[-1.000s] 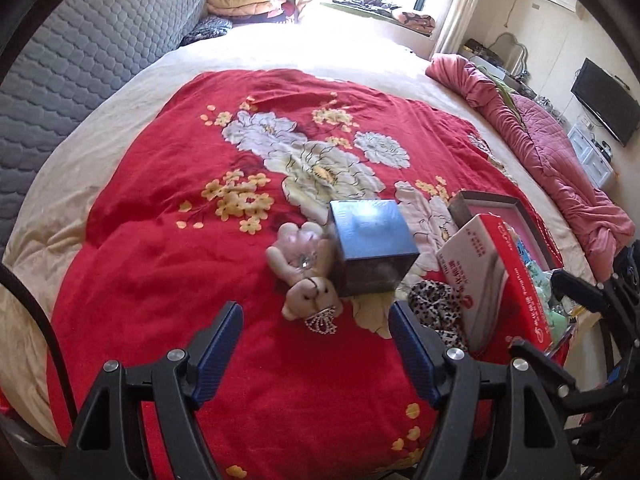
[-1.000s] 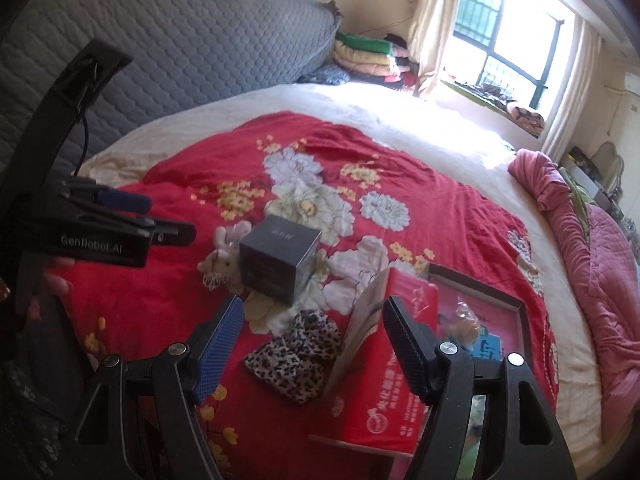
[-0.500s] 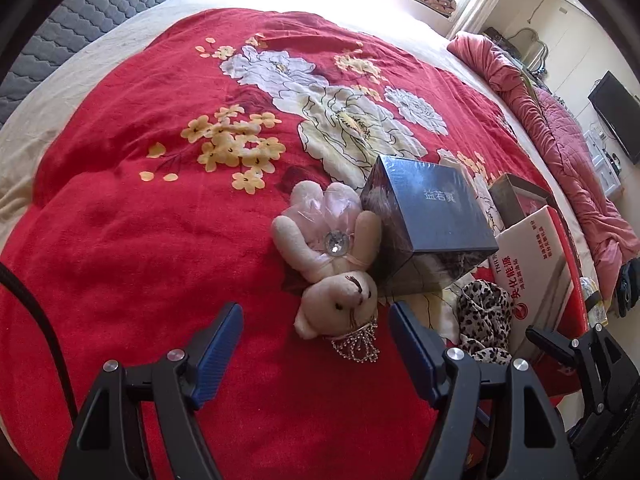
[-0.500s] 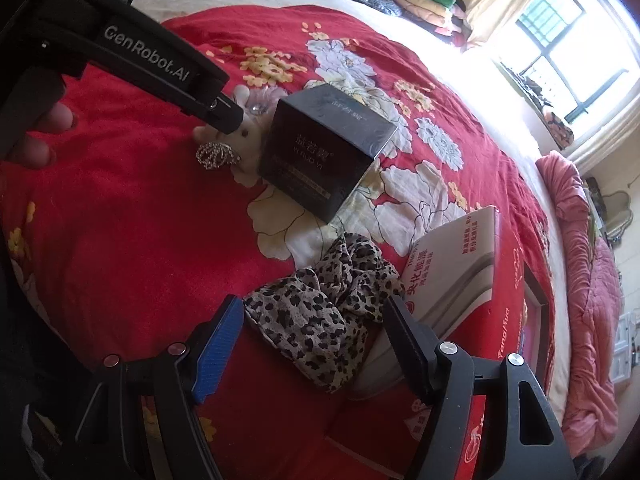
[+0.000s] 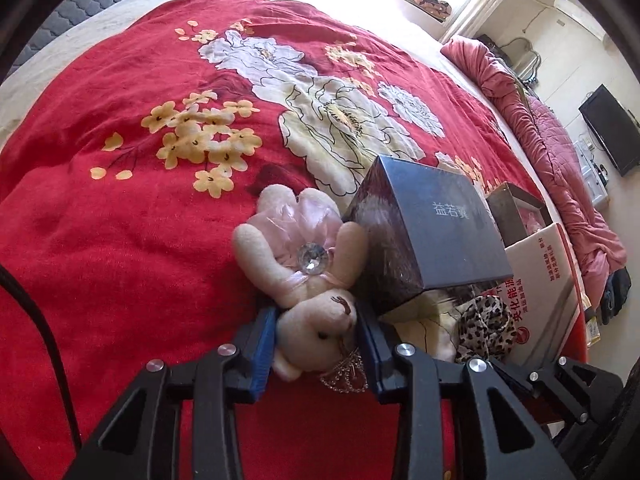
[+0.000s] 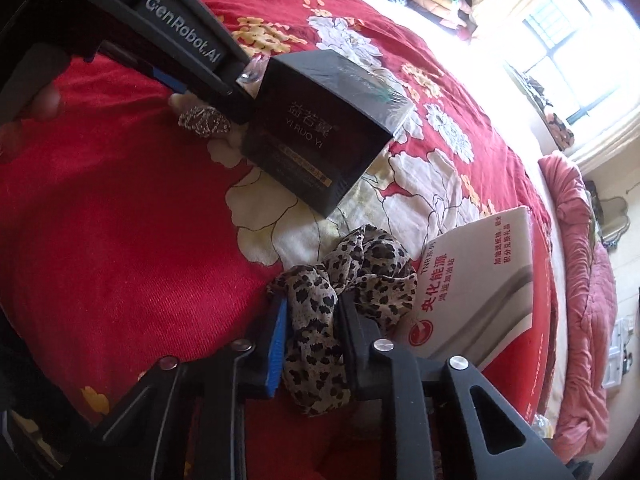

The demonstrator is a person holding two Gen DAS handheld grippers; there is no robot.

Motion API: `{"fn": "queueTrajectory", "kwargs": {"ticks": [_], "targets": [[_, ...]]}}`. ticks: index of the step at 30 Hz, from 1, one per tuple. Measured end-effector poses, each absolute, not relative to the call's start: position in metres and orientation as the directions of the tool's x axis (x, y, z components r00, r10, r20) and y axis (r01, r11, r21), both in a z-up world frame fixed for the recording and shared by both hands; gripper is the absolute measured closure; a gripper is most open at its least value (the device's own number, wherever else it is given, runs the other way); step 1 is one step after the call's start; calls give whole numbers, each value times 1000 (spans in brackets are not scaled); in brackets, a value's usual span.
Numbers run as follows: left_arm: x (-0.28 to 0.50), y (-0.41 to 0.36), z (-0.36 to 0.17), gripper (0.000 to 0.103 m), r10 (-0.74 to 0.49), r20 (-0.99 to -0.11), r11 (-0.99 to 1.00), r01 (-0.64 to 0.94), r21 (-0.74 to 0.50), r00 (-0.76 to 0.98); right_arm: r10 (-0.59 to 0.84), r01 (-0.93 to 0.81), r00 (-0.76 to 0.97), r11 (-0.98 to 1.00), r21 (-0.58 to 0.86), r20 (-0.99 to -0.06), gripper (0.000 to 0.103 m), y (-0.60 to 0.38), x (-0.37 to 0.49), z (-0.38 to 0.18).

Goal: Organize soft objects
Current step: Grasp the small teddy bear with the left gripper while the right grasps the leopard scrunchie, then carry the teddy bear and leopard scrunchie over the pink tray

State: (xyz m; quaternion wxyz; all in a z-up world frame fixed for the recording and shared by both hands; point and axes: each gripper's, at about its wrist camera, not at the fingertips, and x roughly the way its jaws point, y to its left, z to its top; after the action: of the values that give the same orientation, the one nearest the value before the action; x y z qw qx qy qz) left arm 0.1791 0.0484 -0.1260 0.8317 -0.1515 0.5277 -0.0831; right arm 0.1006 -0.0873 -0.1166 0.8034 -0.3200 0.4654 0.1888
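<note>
The dark box [image 5: 432,236] in the middle of the red floral bedspread [image 5: 120,208] serves as the landmark, and both tools work just on the near side of it. The left gripper [image 5: 318,344] is closing its jaws on the head of the plush bear [image 5: 308,280], whose body lies touching the box's near-left wall; the blue pads already sit against both cheeks. The right gripper [image 6: 310,344] is clenched on a bunched end of the leopard-print scarf [image 6: 352,276], which lies just in front of the box, between it and the white carton [image 6: 484,280]. My worry is the bear first: a pinch on the soft head alone may slip, and its bead tiara [image 5: 348,372] hangs loose by the right jaw and could snag or tear off. Lifting the bear could also drag against the box and tip it. The scarf is held by one fold only, so the rest may trail and catch the carton's corner. As for writing, the other tool's body in the right wrist view reads "GenRobot.AI"; the box front reads "YI RUO YI" under three Chinese characters; the carton, right of the box, carries red Chinese print and "TNR", the smaller lines too fine to read.
</note>
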Motion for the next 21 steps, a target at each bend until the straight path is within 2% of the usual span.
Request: {"fn": "queueTrajectory", "kwargs": {"ticks": [3, 6, 10, 21], "targets": [[173, 51, -120, 67, -317, -838, 932, -19, -362, 443, 123, -569, 479, 798, -201, -869, 88, -103, 107, -97], [160, 55, -104, 67, -285, -832, 942, -21, -335, 476, 246, -524, 469, 850, -44, -848, 88, -121, 113, -73], [136, 57, -68, 67, -238, -811, 956, -17, -292, 535, 342, -498, 519, 866, 48, -783, 88, -133, 105, -33], [94, -2, 46, 67, -258, -710, 965, 137, -224, 656, 406, -464, 702, 884, 58, -585, 88, -176, 63, 79]]}}
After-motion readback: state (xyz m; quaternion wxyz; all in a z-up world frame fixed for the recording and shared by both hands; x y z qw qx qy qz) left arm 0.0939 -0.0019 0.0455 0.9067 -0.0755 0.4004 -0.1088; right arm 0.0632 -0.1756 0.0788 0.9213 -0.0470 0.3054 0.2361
